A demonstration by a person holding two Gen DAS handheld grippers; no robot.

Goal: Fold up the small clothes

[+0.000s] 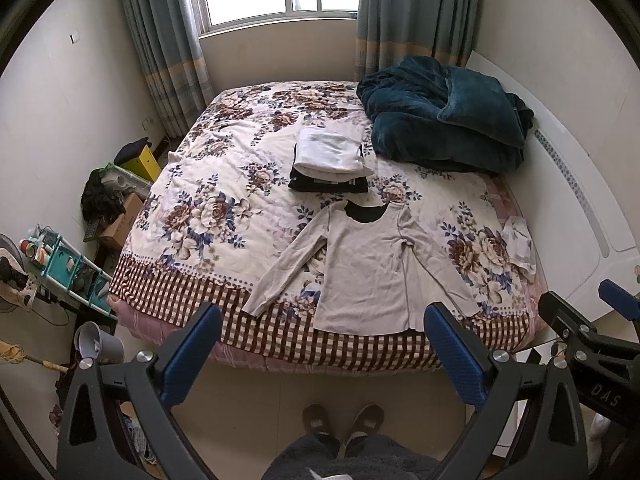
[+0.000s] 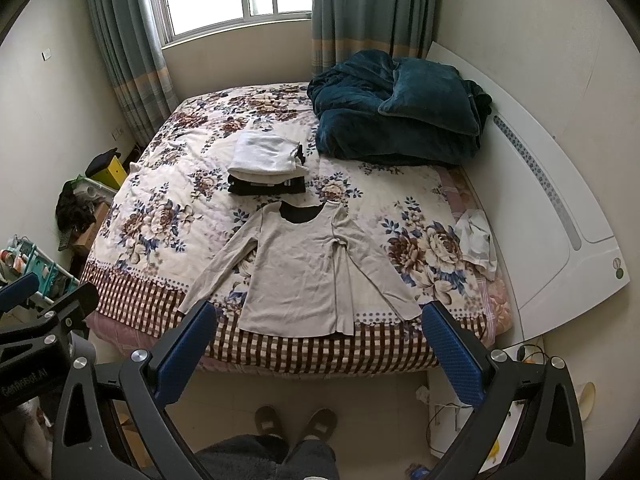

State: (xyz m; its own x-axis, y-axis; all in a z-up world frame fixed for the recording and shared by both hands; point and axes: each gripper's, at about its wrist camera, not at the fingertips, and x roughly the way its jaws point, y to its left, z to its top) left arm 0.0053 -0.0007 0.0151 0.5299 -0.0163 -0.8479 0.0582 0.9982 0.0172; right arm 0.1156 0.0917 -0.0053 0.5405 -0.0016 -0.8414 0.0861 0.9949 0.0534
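Both grippers, left (image 1: 322, 354) and right (image 2: 320, 350), hung jaws open, empty, above the bed's (image 1: 224, 184) flat beige shirt (image 1: 360, 264).

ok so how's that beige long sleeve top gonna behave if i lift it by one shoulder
The beige top lies thin and flat with soft creases, so it will probably go limp and drape. Its spread sleeves would likely dangle and drag across the quilt. It looks light, so one hand-held gripper should manage.

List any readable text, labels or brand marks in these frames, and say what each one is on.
"DAS": on the right gripper's black body, seen from the left wrist view; further letters are cut off.
Mirrored lettering on the left gripper's body, right wrist view: too blurred to read reliably.
Cardboard box beside the bed: markings too small.
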